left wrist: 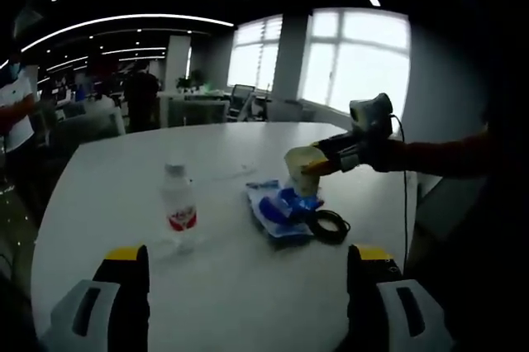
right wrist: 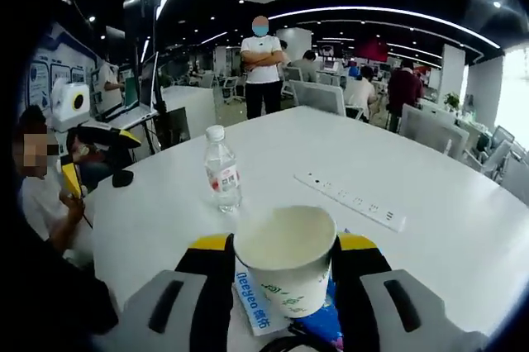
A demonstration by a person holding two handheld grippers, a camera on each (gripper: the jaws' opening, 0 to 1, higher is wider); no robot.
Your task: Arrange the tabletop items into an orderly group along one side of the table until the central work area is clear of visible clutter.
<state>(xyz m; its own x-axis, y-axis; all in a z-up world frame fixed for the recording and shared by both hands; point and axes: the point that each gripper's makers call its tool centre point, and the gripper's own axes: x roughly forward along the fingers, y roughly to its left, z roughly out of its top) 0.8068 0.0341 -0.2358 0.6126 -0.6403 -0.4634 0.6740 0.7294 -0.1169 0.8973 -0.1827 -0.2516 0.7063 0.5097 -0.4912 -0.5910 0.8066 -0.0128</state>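
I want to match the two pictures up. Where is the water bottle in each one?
Left gripper view: the water bottle stands left of centre on the white table.
Right gripper view: it stands just left of centre, beyond the paper cup.
Shared landmark: that paper cup, held in the right tongs, sits right of centre in the left gripper view.

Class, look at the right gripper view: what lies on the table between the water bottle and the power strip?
Nothing: in the right gripper view the white table is bare between the water bottle and the power strip.
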